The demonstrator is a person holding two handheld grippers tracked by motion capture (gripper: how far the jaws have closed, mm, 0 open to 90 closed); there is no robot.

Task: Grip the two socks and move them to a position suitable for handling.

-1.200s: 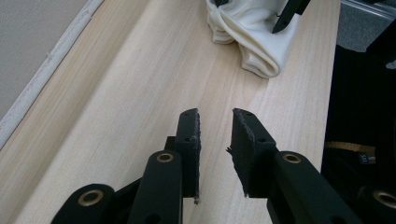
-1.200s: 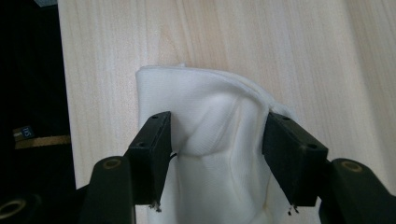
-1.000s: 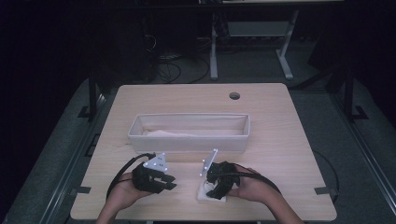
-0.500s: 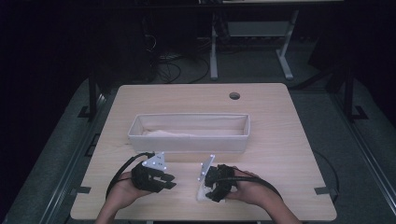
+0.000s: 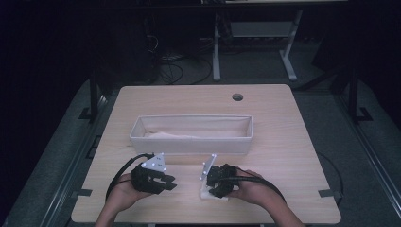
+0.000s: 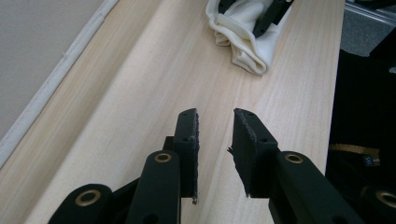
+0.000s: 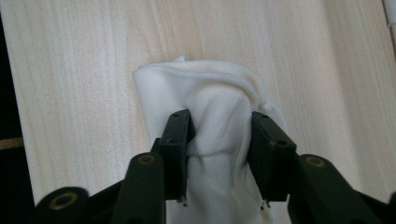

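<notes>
Cloth [image 7: 205, 107], white & folded into a thick bundle, sits betw. the right gripper [image 7: 223, 133] jaws; both pads press its sides, fabric bunched up in the gap. Those jaws have just been closing, now pinching the cloth. Bundle rests on the wooden table [image 5: 283, 142] right under that gripper, its far folded edge sticking out beyond the jaw tips. In the high view the right gripper [image 5: 218, 182] lies low on the table's near edge w/ the cloth [image 5: 208, 193] peeking out on its left side.

Left gripper [image 6: 215, 135]: jaws spread a little, bare table betw. them, pads touching nothing. Cloth [image 6: 238, 37] lies ahead of its tips, slightly to the right, well apart.

Long white fabric bin [image 5: 189, 142] stands past both grippers, farther up the table; left gripper [image 5: 156, 179] just short of its near wall.
</notes>
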